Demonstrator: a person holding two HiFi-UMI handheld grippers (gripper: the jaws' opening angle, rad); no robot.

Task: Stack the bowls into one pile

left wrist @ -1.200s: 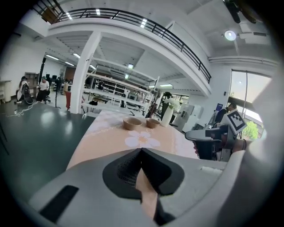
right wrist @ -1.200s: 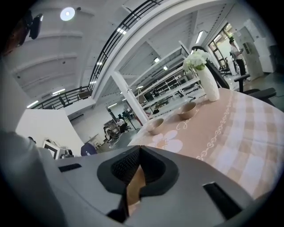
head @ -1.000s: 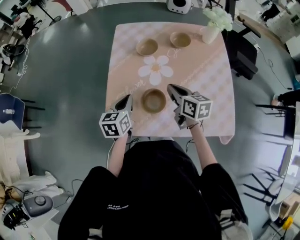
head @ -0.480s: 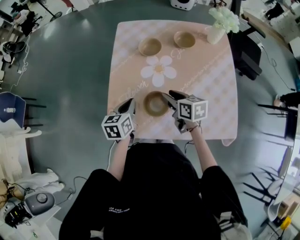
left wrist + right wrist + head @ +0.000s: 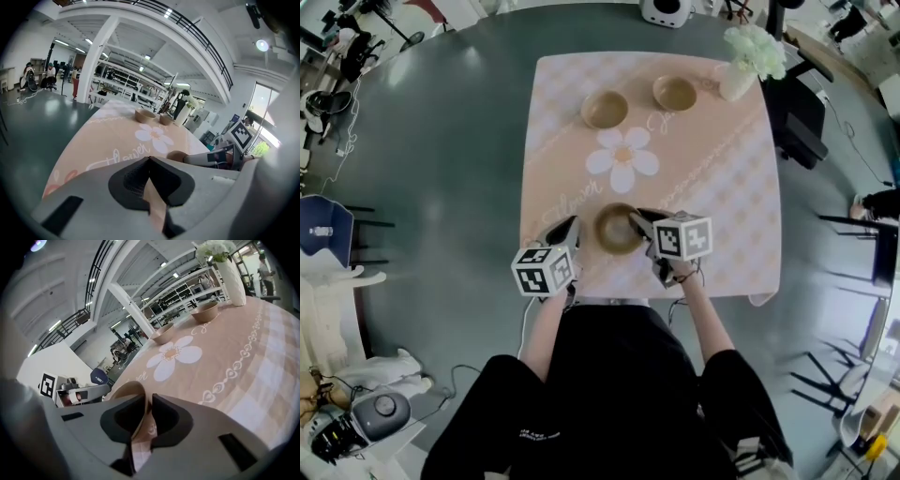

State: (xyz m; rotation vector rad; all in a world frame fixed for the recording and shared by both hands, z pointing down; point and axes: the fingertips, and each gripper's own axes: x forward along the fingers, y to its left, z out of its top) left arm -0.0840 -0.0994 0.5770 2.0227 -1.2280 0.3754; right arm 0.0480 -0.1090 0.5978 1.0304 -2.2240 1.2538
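Three tan bowls sit on the pink-clothed table (image 5: 712,187). The near bowl (image 5: 619,228) lies between my two grippers. My right gripper (image 5: 639,217) reaches it from the right. In the right gripper view its jaws (image 5: 149,401) are closing, with the near bowl's (image 5: 126,392) right rim between them and the pads on the wall. My left gripper (image 5: 567,225) hovers just left of that bowl, jaws shut and empty (image 5: 149,159). Two more bowls stand at the far side, one on the left (image 5: 605,109) and one on the right (image 5: 675,92).
A white vase (image 5: 738,80) with pale flowers (image 5: 755,47) stands at the table's far right corner, beside the far right bowl. A large daisy print (image 5: 623,157) marks the cloth's middle. Dark floor surrounds the table; chairs and gear stand further off.
Both grippers have sunk toward the table. My right gripper moved left from beside the near bowl onto its right rim. The left one edged slightly nearer the bowl.
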